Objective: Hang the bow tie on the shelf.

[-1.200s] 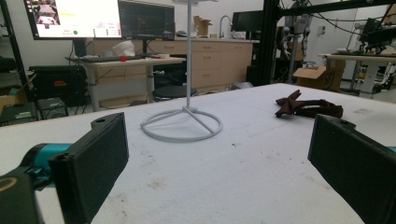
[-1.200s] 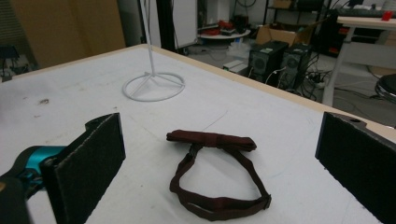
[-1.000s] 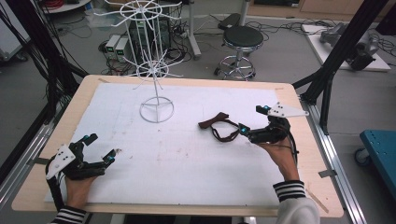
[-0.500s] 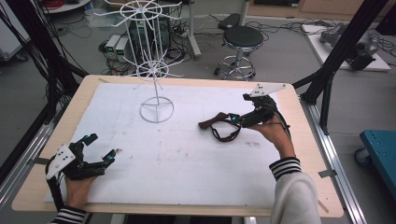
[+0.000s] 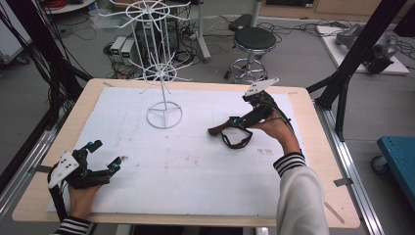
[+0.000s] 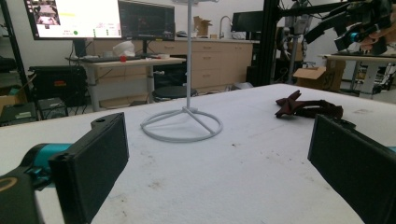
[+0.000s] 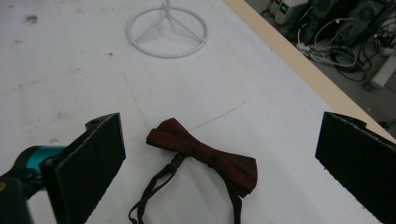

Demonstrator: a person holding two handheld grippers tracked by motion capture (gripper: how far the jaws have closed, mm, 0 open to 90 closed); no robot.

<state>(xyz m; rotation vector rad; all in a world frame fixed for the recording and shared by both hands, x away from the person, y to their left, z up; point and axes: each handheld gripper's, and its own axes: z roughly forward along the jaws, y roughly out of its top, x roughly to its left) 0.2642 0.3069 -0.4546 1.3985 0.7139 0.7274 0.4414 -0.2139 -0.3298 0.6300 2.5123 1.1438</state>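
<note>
Dark red bow tie [image 7: 205, 156], white wire stand [image 5: 161, 73], white table cover [image 5: 186, 166].

Bow tie [image 7: 205, 156] strap cut off by the bottom edge in the right gripper view. White wire stand [image 6: 187, 70] cropped at the top in the left gripper view. Right gripper [image 5: 234, 122] partly covering the bow tie from above.

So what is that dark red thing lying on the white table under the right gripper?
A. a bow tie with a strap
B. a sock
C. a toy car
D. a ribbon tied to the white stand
A. The right gripper view shows a dark red bow tie with a thin strap looped from its knot, lying flat on the white table, apart from the white stand, between the open jaws of the right gripper.
</note>
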